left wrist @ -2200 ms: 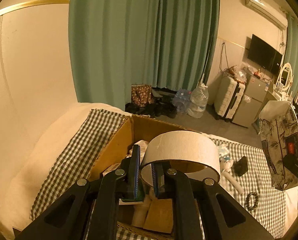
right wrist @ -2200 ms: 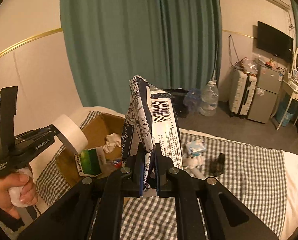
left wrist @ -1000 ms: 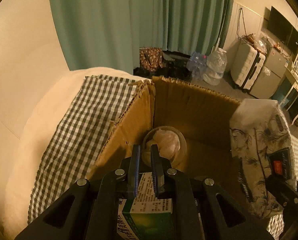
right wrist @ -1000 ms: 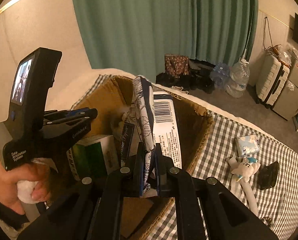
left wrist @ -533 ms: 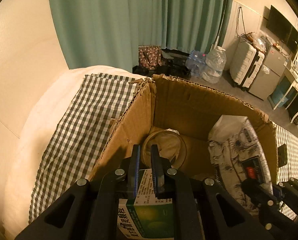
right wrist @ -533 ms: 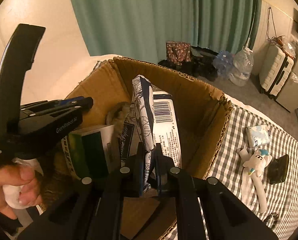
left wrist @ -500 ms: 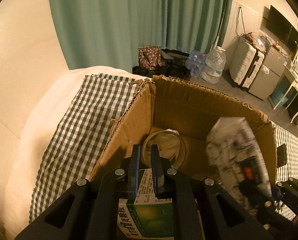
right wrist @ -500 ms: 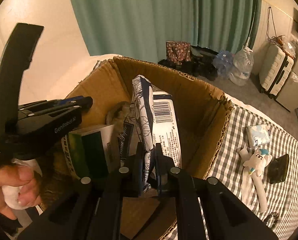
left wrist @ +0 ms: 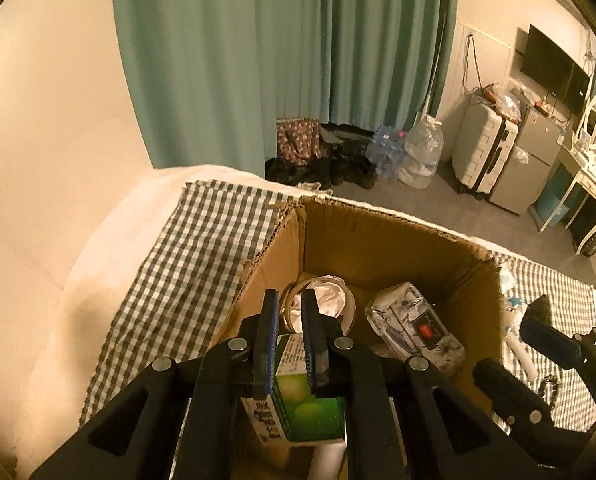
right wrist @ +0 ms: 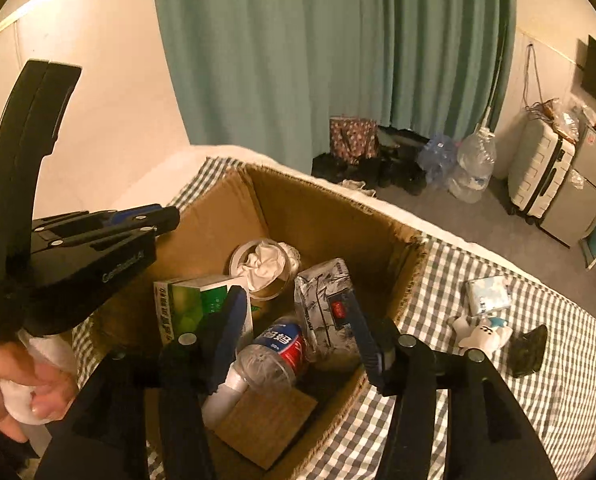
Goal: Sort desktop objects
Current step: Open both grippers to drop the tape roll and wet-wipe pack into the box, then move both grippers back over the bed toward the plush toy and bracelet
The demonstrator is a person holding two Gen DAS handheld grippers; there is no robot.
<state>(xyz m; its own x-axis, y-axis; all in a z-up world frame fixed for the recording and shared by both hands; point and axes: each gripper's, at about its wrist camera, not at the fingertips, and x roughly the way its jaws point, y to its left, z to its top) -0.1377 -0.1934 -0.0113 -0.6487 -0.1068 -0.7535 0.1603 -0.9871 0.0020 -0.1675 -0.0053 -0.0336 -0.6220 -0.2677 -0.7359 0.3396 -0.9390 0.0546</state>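
Note:
An open cardboard box stands on the checked cloth. Inside lie a white tape roll with crumpled tissue in it, a green carton, a plastic bottle and a floral tissue pack. My right gripper is open and empty above the tissue pack. My left gripper hovers over the box with its jaws close together and nothing between them; the tape roll and tissue pack lie below it.
On the cloth right of the box lie a small tissue packet, a white plush toy and a dark object. A white cushion edge lies to the left. Floor, bags and suitcases are beyond.
My right gripper has opened and let go of the floral tissue pack, which now lies in the box. The tape roll, released earlier, rests in the box's far corner.

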